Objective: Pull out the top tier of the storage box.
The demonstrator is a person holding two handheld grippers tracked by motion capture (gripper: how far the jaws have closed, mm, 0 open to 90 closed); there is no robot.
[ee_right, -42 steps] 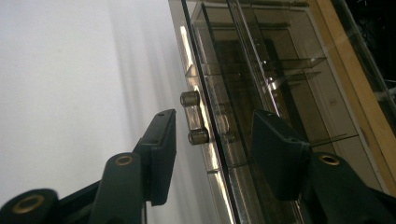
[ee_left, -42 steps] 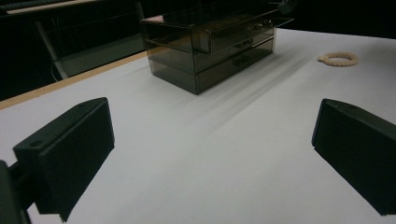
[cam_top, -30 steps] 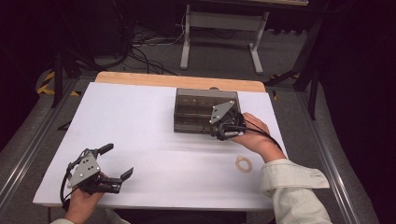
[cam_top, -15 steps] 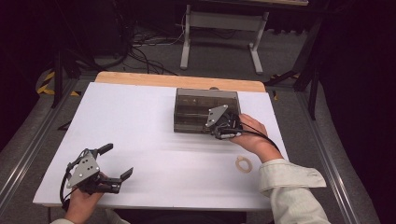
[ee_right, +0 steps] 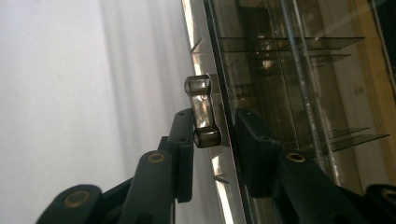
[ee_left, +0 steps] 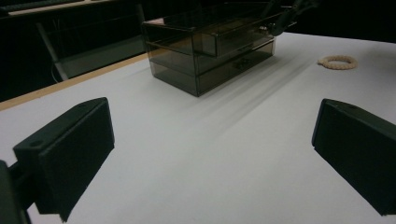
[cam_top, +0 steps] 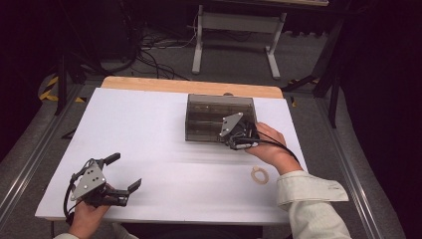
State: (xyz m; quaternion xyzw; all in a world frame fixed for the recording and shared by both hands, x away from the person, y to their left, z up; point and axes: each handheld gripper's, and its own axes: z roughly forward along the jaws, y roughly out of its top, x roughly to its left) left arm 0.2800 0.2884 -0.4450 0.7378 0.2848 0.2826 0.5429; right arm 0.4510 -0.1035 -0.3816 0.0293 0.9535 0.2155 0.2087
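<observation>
Right tool clamps drawer handle; bare table leftward.

Bracelet lies on table, near drawer box.

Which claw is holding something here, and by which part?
The right claw grips the clear handle of the smoky drawer box; the left claw is open, holding nothing.
</observation>
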